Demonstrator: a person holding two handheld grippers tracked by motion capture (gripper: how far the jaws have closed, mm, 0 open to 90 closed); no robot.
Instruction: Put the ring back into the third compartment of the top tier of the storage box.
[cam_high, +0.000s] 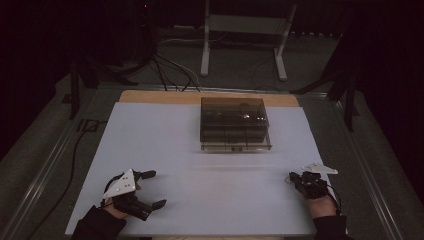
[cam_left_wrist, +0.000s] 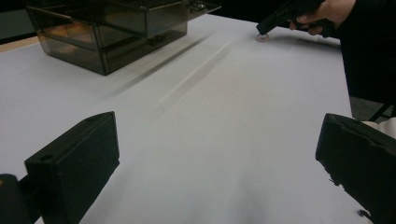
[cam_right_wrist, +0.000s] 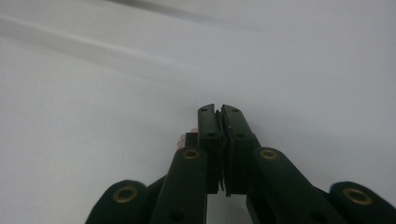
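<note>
while well apart, left claw (cam_high: 154, 189) agape, right claw (cam_right_wrist: 218, 112) pinched together

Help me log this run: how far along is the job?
Done: nothing evident; the smoked translucent plastic drawer box stands apart from both grippers. In hand: right gripper shut, a small pinkish item by its tip; left gripper open, empty. Left: apparently everything.

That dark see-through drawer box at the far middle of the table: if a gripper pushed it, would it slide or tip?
The drawer box looks wider than tall and sits flat on the white tabletop, so it would probably slide, not tip. Its thin translucent walls suggest light, stiff plastic. The drawers might shift out if it is tilted.
</note>
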